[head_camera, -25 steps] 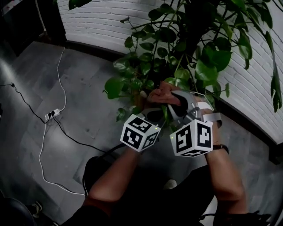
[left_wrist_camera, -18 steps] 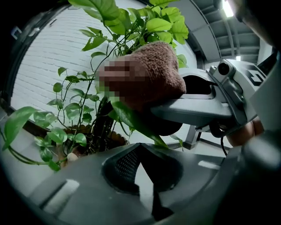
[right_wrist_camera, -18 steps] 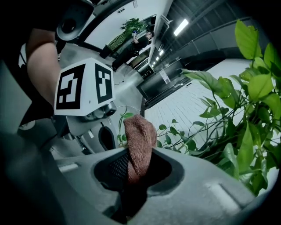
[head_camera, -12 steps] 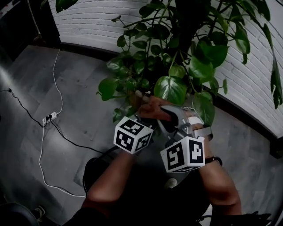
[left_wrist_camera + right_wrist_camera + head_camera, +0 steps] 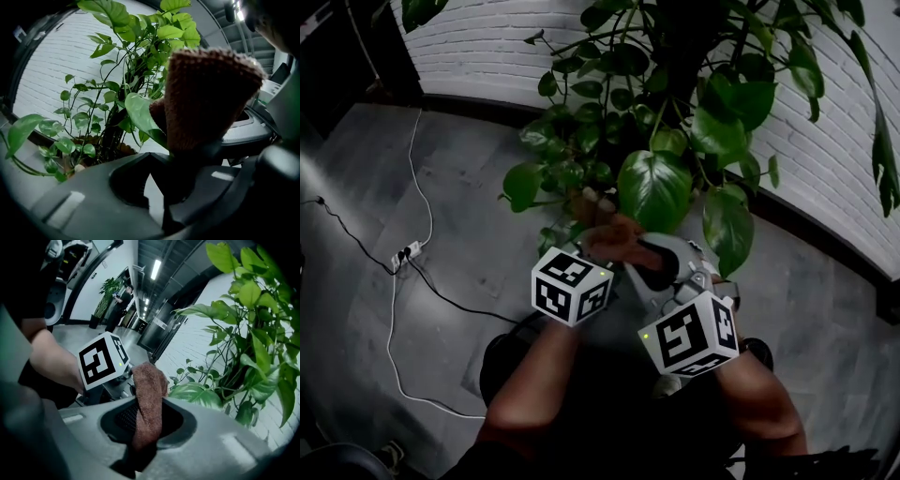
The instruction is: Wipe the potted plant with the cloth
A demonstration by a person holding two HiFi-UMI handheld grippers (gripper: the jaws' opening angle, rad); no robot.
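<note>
Brown terry cloth [image 5: 206, 103] spans both tools: the left gripper [image 5: 183, 164] is clamped on one end, the right gripper [image 5: 143, 434] pinches the other. Both have drawn back toward the person, baring a broad green heart-shaped leaf [image 5: 654, 187] of the leafy potted plant [image 5: 628, 61] at the white brick wall's [image 5: 487, 47] foot, so one stroke looks finished. The grey floor [image 5: 459, 197] lies open leftward; foliage crowds the right.

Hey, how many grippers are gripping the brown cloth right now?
2. The left gripper is shut on the cloth, and the right gripper is shut on it too, both just below the potted plant.
</note>
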